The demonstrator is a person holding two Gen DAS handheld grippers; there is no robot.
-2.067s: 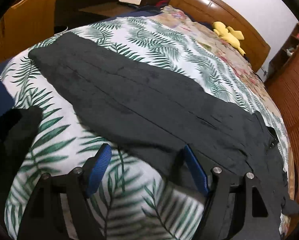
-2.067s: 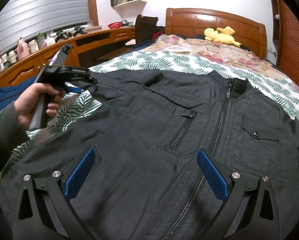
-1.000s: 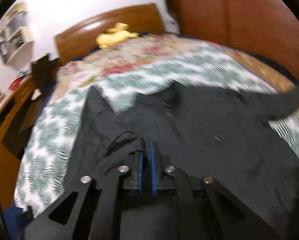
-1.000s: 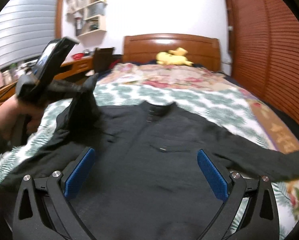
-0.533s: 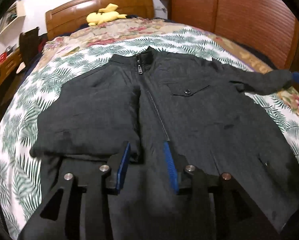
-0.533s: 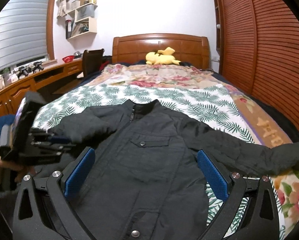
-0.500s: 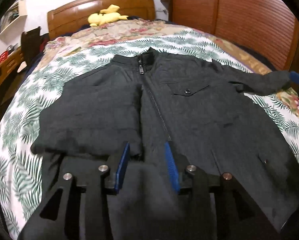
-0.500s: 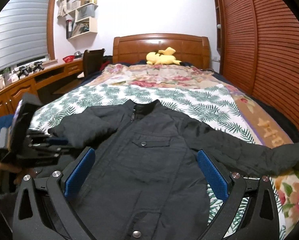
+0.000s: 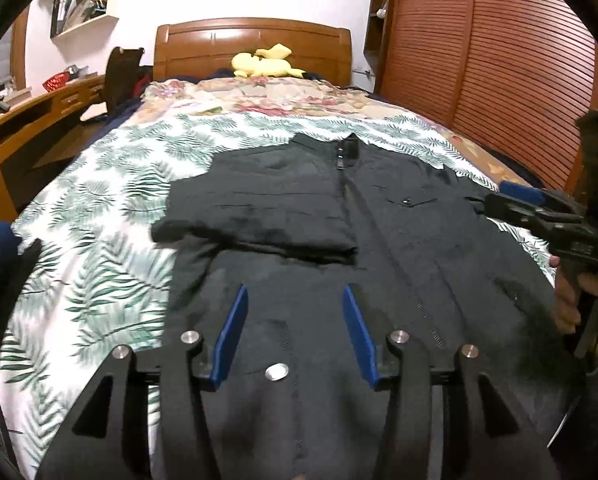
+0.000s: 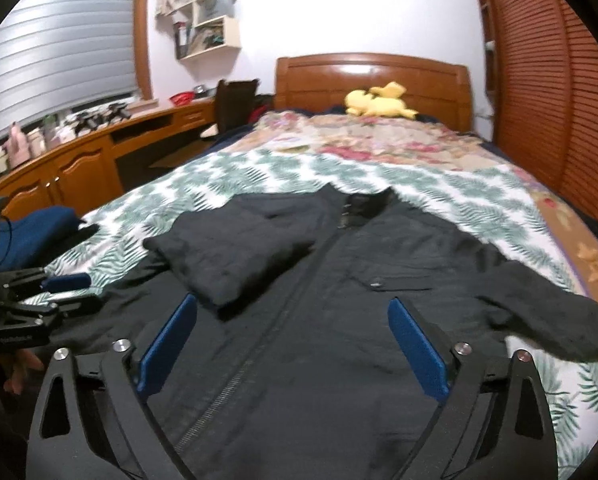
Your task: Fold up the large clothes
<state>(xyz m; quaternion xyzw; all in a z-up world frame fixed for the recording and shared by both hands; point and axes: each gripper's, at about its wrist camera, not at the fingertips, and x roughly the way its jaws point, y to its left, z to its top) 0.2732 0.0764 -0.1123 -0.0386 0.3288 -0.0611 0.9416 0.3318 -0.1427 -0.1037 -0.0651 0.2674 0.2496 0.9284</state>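
My left gripper (image 9: 293, 320) hovers over the lower front of the black jacket (image 9: 399, 248), its blue pads (image 9: 231, 336) parting, with nothing pinched between them. My right gripper (image 10: 291, 344) also hangs above the jacket's front, pads wide apart yet starting to close, gripping nothing.

The jacket lies face up and zipped on the bed (image 9: 111, 200), collar toward twelve o'clock. One sleeve (image 10: 235, 256) is folded across the chest at about ten o'clock from the right gripper. The other sleeve (image 10: 551, 316) stretches out flat toward three o'clock.

The leaf-print bedspread (image 10: 259, 172) shows around the jacket. A yellow plush toy (image 10: 379, 106) rests against the wooden headboard (image 10: 371, 70) at twelve o'clock. A folded blue garment (image 10: 35, 232) lies at nine o'clock.
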